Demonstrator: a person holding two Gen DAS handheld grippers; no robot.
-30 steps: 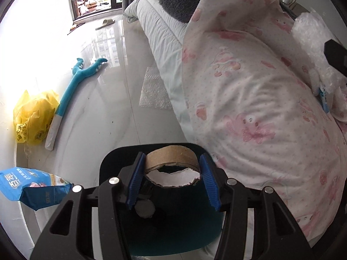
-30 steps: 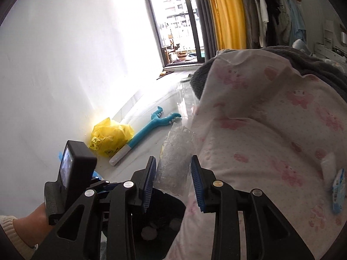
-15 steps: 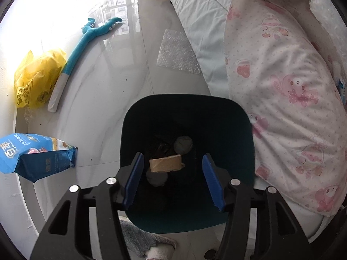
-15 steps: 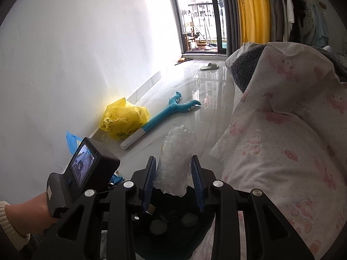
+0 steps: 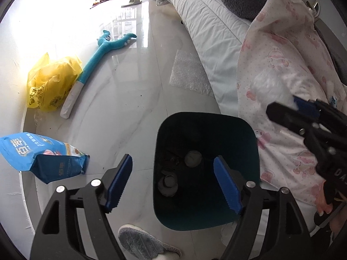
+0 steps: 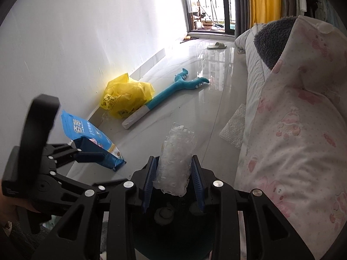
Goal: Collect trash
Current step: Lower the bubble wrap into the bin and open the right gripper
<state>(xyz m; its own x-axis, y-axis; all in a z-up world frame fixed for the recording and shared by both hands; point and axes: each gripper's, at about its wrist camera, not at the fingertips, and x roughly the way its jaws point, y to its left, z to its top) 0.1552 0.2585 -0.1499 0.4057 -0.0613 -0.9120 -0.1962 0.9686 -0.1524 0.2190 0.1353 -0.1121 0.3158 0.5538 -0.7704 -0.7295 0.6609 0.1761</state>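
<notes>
A dark teal trash bin (image 5: 251, 151) stands on the floor beside the bed, with some trash at its bottom. My left gripper (image 5: 173, 184) is open and empty just above the bin's near rim. My right gripper (image 6: 173, 182) is shut on a roll of clear bubble wrap (image 6: 176, 156) and holds it over the bin (image 6: 173, 234). The right gripper also shows at the right edge of the left wrist view (image 5: 303, 112). A flat sheet of bubble wrap (image 5: 188, 73) lies on the floor by the bed.
A blue snack bag (image 5: 41, 156), a yellow plastic bag (image 5: 52, 82) and a teal plush toy (image 5: 99, 54) lie along the wall. The bed with a pink quilt (image 5: 282, 82) fills the right side. A slipper (image 5: 130, 1) lies far back.
My left gripper opened and the cardboard tape roll dropped into the bin. My right gripper carried the bubble wrap from the bed to above the bin.
</notes>
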